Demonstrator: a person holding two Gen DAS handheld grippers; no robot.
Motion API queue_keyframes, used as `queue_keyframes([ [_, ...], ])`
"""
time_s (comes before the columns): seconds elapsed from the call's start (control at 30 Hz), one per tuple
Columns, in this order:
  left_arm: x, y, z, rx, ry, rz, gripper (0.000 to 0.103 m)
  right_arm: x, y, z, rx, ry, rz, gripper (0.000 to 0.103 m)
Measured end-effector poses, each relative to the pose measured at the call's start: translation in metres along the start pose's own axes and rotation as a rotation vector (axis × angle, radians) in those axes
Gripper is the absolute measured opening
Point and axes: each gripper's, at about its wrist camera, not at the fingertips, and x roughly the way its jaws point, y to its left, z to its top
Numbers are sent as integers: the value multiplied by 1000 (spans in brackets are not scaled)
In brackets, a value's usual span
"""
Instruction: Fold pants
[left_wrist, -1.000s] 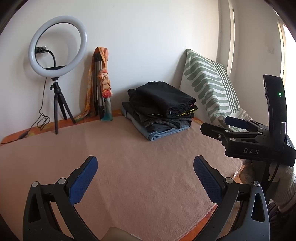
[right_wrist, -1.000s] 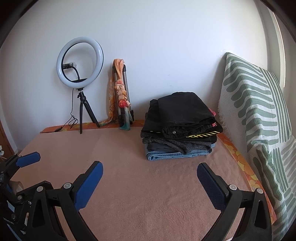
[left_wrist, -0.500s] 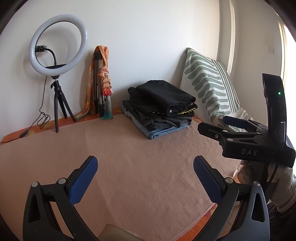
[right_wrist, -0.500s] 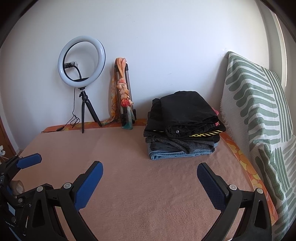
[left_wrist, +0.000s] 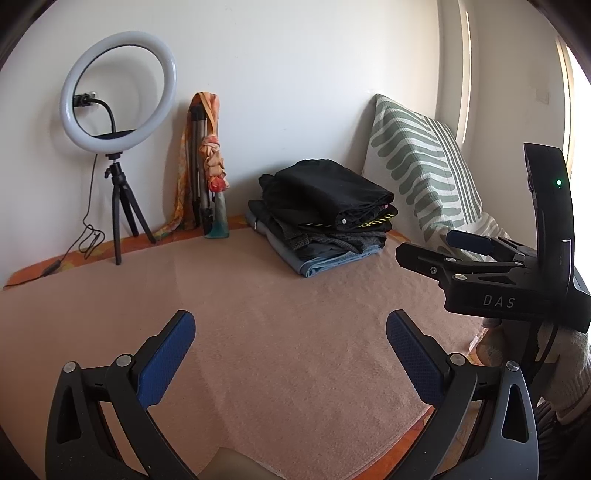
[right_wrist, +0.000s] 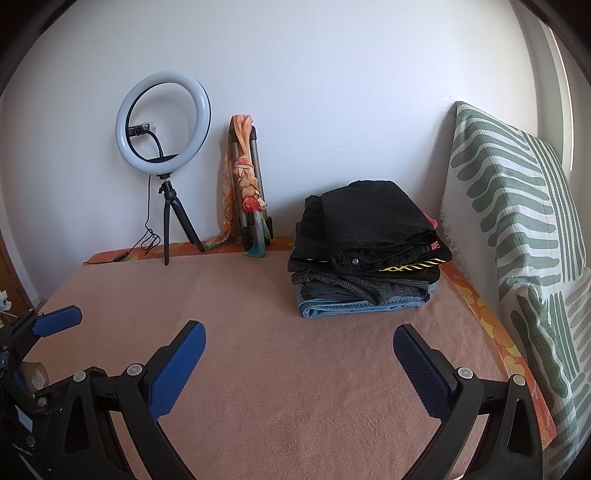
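A stack of folded pants lies at the back of the bed, black pair on top, grey and blue denim below; it also shows in the right wrist view. My left gripper is open and empty above the peach blanket, well short of the stack. My right gripper is open and empty, also short of the stack. The right gripper shows at the right of the left wrist view; one left fingertip shows at the left edge of the right wrist view.
A ring light on a tripod stands at the back left with its cable on the bed. A folded tripod with an orange scarf leans on the wall. A green-striped pillow lines the right side.
Both grippers have drifted slightly back and up, so the stack sits a little lower in both views. Both stay open and empty.
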Motion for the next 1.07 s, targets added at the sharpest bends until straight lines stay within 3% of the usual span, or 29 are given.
queue_keyframes([
  [1.07, -4, 3, 1, 6, -10, 18, 103, 2, 3, -3, 0, 7, 8, 103],
])
